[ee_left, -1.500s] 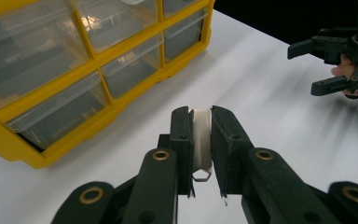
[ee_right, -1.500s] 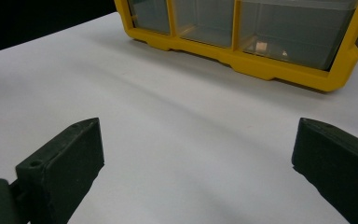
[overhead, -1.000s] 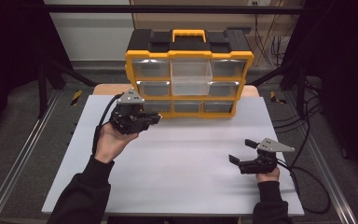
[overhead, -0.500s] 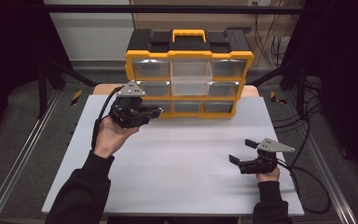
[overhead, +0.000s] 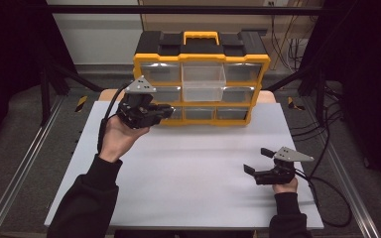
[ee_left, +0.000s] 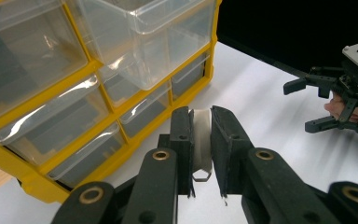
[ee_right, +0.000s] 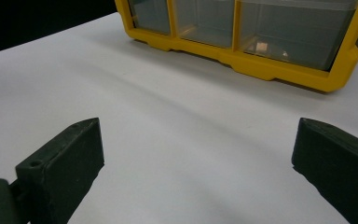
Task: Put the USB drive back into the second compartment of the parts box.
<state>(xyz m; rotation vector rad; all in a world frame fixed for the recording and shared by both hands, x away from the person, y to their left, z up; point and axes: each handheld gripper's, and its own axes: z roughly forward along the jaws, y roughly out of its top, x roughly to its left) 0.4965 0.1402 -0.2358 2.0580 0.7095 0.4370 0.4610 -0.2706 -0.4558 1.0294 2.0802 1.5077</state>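
A yellow and black drawer organizer (overhead: 238, 58) stands at the back of the white tabletop (overhead: 193, 168); its top middle clear drawer (overhead: 203, 79) is pulled out and looks empty (ee_left: 154, 42). My left gripper (overhead: 166, 111) is held up in front of the organizer's left drawers, shut on a small pale round part (ee_left: 200, 144) with a little hex-shaped tab at its lower end. My right gripper (overhead: 257, 160) rests low at the right of the table, open, with nothing between its jaws (ee_right: 196, 140). It also appears far off in the left gripper view (ee_left: 300, 106).
Dark frame posts (overhead: 44, 74) stand at both sides of the table, and aluminium rails (overhead: 25, 168) run along its edges. Cables (overhead: 327, 193) trail off the right edge. A wooden board (overhead: 109, 94) peeks out behind the organizer.
My left hand has lifted the shut gripper upward and slightly toward the organizer. The right gripper has stayed where it was.
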